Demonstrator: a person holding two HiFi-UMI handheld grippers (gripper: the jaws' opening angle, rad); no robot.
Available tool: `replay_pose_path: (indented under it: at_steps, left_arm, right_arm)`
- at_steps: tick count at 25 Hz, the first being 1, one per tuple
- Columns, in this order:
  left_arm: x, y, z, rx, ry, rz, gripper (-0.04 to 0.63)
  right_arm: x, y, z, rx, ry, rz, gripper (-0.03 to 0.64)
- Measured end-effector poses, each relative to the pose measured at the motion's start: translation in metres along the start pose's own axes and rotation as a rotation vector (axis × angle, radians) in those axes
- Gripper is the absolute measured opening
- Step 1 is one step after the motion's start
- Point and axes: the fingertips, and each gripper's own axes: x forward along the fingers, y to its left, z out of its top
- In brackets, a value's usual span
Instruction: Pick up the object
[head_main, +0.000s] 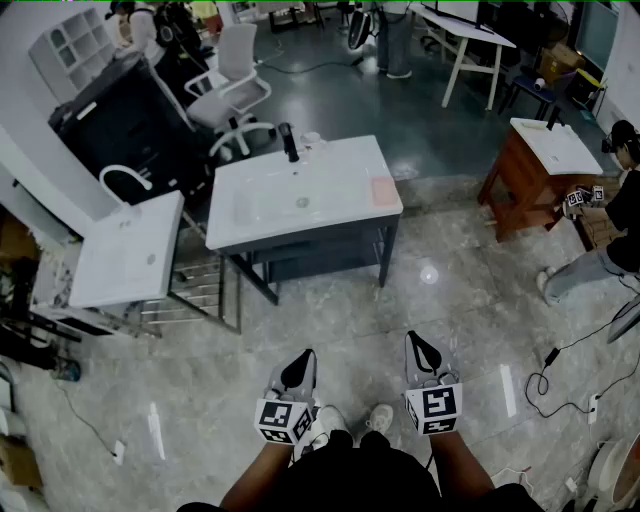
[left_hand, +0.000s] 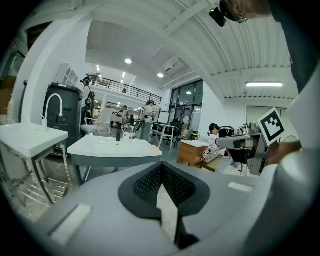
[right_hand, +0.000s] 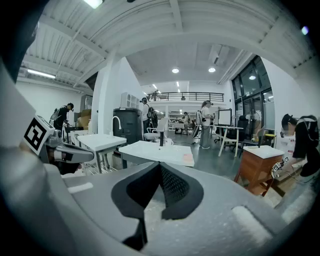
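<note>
Both the left tool (head_main: 299, 370) and the right tool (head_main: 423, 352) are closed tight, holding nothing. A pink thing (head_main: 384, 191) lies far ahead on the white counter (head_main: 335, 210).

This was a large open lab or test hall. Bathroom fittings stood as free mock-ups on a glossy pale tiled floor (head_main: 400, 310): a white rectangular washbasin top on a dark metal frame (head_main: 300, 195), a second white basin with a curved white tap (head_main: 125, 250), and a brown wooden cabinet with a white basin top (head_main: 525, 180). A white swivel office chair (head_main: 235, 85), a white trestle table (head_main: 465, 35) and loose black cables (head_main: 560, 385) surrounded them. A ribbed white ceiling (right_hand: 165, 30), a railed mezzanine (right_hand: 190, 95) and tall glazed walls (right_hand: 250, 110) enclosed the hall.
</note>
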Motion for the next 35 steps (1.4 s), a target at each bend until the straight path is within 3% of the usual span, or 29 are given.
replay_pose_path:
  at_steps: [15, 28, 35]
  left_arm:
    - [-0.022, 0.032, 0.001, -0.002, -0.004, -0.015, 0.018]
    - [-0.030, 0.058, 0.012, 0.018, -0.032, -0.074, 0.018]
    - [-0.023, 0.068, 0.017, 0.010, -0.041, -0.070, 0.018]
  right_arm:
    - [0.019, 0.042, 0.017, -0.032, -0.023, 0.012, 0.002]
    - [0.023, 0.054, 0.037, 0.010, -0.078, -0.069, 0.003]
    - [0.031, 0.051, 0.035, 0.017, -0.058, -0.081, 0.003]
